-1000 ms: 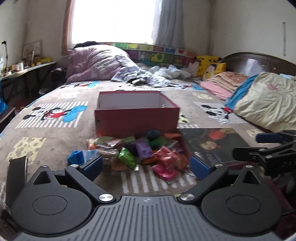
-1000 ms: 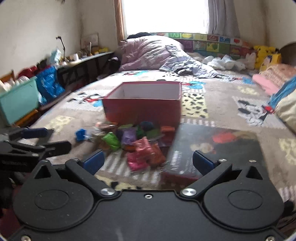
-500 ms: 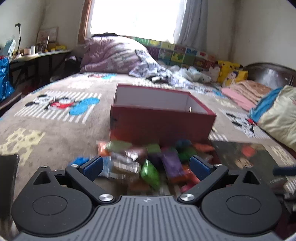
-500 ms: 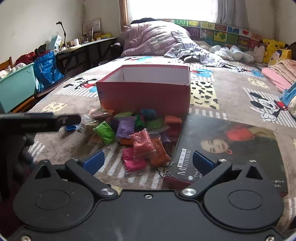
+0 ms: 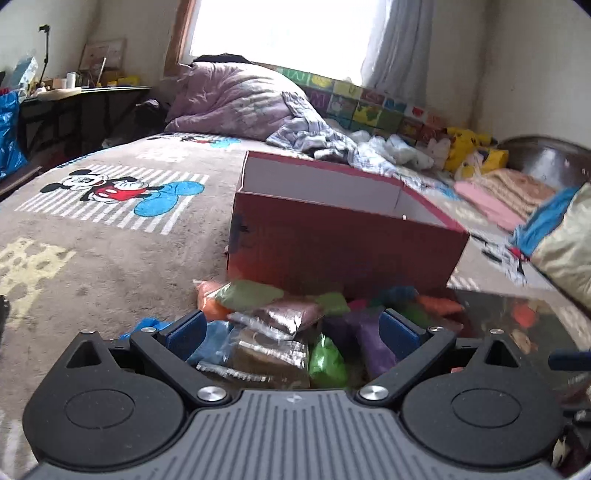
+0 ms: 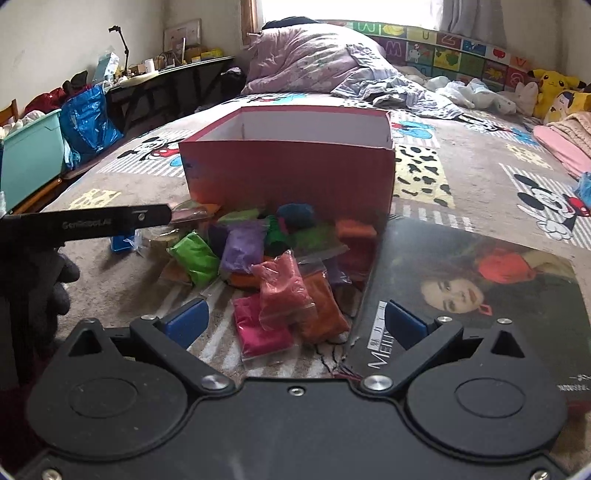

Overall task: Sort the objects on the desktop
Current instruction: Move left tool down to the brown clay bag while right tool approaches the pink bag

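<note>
Bags (image 5: 280,332) between your spread left fingers (image 5: 184,334), low over the bed (image 5: 92,258); right fingers (image 6: 186,321) spread too.

A bright window (image 5: 280,33) fills the top centre of the left wrist view, a grey curtain (image 5: 399,44) hanging at its right. Pale walls (image 6: 55,40) enclose the room. A wide bed (image 5: 110,229) under a cartoon-print blanket spans the frame, a lilac quilt (image 6: 310,55) heaped at its far end. A dark desk (image 6: 177,74) stands upper left, cluttered.
</note>
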Available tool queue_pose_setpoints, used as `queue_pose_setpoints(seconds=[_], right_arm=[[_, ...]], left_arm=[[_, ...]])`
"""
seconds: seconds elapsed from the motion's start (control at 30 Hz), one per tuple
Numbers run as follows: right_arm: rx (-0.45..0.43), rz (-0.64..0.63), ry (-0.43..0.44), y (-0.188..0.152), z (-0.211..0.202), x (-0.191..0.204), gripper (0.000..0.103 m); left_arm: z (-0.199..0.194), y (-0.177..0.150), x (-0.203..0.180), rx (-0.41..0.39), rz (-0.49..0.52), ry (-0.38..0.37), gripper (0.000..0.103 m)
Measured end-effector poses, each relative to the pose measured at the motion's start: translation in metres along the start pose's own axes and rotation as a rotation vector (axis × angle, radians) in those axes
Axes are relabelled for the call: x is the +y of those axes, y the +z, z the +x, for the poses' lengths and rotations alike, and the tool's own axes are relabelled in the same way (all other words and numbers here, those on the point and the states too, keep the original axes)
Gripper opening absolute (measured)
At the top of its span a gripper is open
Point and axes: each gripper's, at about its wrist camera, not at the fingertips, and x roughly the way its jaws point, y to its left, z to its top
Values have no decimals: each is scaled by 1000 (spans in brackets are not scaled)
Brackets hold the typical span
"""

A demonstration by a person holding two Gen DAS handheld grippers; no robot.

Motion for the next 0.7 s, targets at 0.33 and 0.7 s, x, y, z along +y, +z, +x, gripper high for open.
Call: queue_pose_setpoints(seconds=[0.33, 0.7], right_arm=[[-1, -55, 24, 4, 24, 1, 102], [6, -142, 43, 8, 50, 10, 76]], left_arm=[[30, 7, -17, 17, 212, 5, 71], [49, 1, -26, 55, 413, 51, 45]])
